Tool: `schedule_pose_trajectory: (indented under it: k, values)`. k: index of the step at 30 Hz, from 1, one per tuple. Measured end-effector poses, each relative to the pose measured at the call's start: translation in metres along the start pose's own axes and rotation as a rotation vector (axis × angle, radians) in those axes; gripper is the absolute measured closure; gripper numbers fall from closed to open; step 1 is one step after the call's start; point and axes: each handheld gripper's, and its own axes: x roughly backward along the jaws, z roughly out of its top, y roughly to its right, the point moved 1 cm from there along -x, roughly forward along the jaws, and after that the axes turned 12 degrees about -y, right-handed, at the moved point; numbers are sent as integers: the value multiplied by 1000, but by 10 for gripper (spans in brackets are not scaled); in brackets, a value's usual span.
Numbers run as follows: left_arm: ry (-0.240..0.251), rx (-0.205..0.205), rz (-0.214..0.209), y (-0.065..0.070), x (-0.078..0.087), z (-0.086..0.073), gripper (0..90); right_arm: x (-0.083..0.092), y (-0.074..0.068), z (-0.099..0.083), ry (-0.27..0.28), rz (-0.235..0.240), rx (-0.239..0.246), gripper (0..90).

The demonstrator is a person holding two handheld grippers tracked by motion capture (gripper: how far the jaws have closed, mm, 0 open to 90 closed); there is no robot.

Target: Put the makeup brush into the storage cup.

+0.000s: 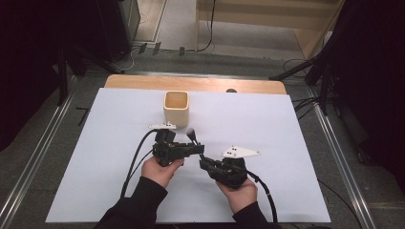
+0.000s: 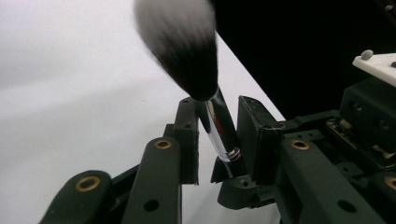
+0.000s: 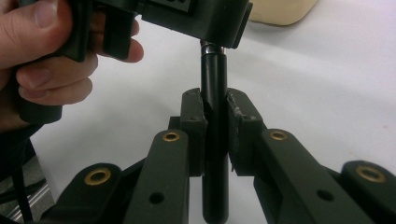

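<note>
A makeup brush (image 1: 191,133) with a dark, fluffy head, a chrome ferrule (image 2: 223,128) and a black handle (image 3: 215,154) stands upright above the white sheet, between both grippers. My right gripper (image 1: 204,163) (image 3: 215,123) is shut on the black handle, one pad on each side. My left gripper (image 1: 197,147) (image 2: 218,128) reaches in from the left, and its pads sit against the chrome ferrule just under the bristles (image 2: 180,46). In the right gripper view the left gripper's jaw covers the top of the handle.
A cream square cup (image 1: 176,108) (image 3: 282,11) stands open-topped behind the grippers, near the table's far edge. The white sheet (image 1: 95,167) covers the table. A hand (image 3: 42,70) holds the left gripper close by. Cables trail back from both grippers.
</note>
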Motion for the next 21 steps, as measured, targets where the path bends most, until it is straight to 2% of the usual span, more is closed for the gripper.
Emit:
schedule_pose_trajectory:
  k: [9,15,17,19,21]
  values:
    - [-27,34,-75,-3,0,0,770,-2,-2,0,-16,-2,4,793]
    - [-37,52,-96,-4,1,1,787,-3,-2,0,-26,1,7,790]
    - [-40,56,-99,-4,2,1,788,-3,-4,0,-23,-6,22,781]
    - [-43,56,-102,-4,2,1,789,-2,-5,1,-16,-5,26,737]
    - [-47,56,-102,-4,3,1,788,-2,-5,2,-20,-6,31,634]
